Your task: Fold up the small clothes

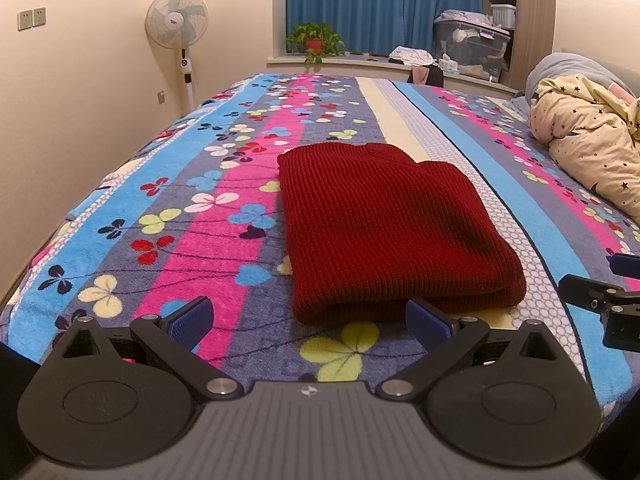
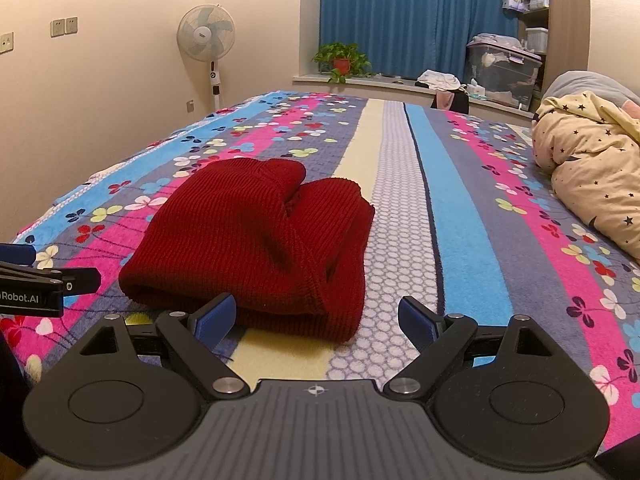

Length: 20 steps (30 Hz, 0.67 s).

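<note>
A dark red knitted garment (image 1: 384,224) lies folded in a thick rectangle on the striped flowered blanket (image 1: 180,240). It also shows in the right wrist view (image 2: 256,240). My left gripper (image 1: 310,316) is open and empty, just short of the garment's near fold. My right gripper (image 2: 318,318) is open and empty, just short of the garment's near right corner. The right gripper's side shows at the right edge of the left wrist view (image 1: 600,296). The left gripper's side shows at the left edge of the right wrist view (image 2: 36,280).
A bundled cream quilt with stars (image 1: 592,140) lies on the bed's right side. A standing fan (image 1: 178,24) is by the left wall. A potted plant (image 1: 316,40), storage boxes (image 1: 472,46) and loose cloths sit on the sill before blue curtains.
</note>
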Motion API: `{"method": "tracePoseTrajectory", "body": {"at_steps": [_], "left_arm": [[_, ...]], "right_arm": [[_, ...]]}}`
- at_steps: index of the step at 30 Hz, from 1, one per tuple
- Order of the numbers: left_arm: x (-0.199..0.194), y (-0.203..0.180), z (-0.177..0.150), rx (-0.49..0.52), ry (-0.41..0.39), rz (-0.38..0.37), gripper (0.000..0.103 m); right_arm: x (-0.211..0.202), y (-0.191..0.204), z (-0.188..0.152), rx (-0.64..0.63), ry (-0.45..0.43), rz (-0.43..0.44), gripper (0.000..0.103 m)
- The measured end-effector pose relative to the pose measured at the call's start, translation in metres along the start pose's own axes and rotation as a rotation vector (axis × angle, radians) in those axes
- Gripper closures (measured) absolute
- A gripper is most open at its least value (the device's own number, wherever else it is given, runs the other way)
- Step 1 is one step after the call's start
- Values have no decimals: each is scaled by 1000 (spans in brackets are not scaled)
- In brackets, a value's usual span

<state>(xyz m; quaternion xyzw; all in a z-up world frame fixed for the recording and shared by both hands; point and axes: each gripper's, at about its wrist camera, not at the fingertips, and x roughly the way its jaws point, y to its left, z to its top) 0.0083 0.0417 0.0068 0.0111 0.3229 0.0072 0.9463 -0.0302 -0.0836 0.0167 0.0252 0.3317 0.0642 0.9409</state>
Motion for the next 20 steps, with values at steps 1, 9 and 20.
{"method": "tracePoseTrajectory", "body": {"at_steps": [1, 9, 20], "left_arm": [[0, 0, 0, 0, 0, 0, 1], [0, -1, 0, 2, 3, -1, 1], [2, -1, -3, 11, 2, -8, 1]], "right_arm": [[0, 0, 0, -1, 1, 1, 14], [0, -2, -2, -5, 3, 4, 14], [0, -3, -3, -7, 8, 7, 14]]}}
